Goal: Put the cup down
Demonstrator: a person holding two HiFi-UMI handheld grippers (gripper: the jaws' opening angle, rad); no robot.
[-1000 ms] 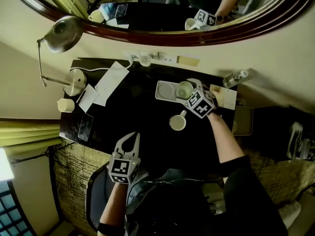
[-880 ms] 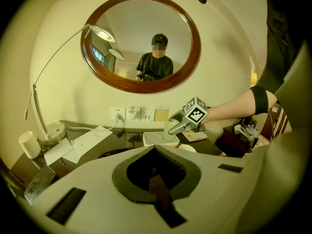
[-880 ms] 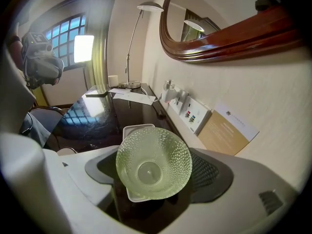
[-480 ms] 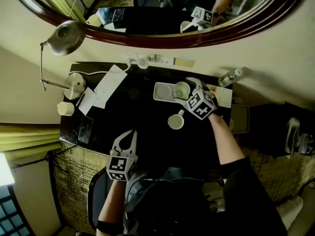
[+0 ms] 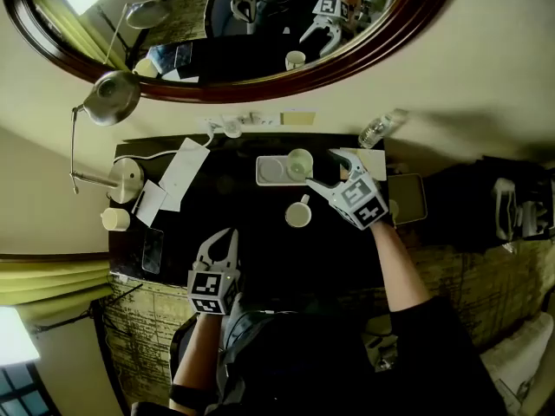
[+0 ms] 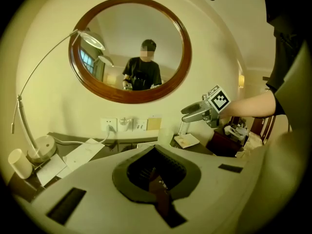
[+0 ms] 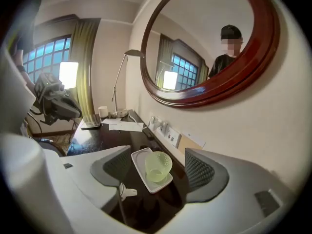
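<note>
A dark desk (image 5: 243,211) stood against a cream wall under an oval mirror (image 5: 217,33). The green cup (image 5: 300,163) stood upright on the far end of a white tray (image 5: 269,172) at the back of the desk, with nothing touching it.

A second before, the right gripper (image 5: 322,168) had been down at the cup. By this moment it had lifted and drawn back, so the cup lay ahead of and below its fingers (image 7: 204,172), well clear of both pads. In the right gripper view the cup showed in the gap between them only because it stood farther along their line. Those fingers were spread, though they had just been closing a little on empty air. A white mug (image 5: 298,215) sat on the bare desk, nearer than the tray and just under the inner finger.

The left gripper (image 5: 225,234) hung at the desk's near edge with its fingers (image 6: 158,191) pressed together on nothing. The tray and cup were well ahead of its tips and off to the right. A lamp (image 5: 117,102) and some papers (image 5: 184,165) lay well to the left of the left gripper.

The release looked finished, and the task seemed done or nearly so. The cup was set down and standing steady, and the right hand only had to clear away without clipping the mug.
</note>
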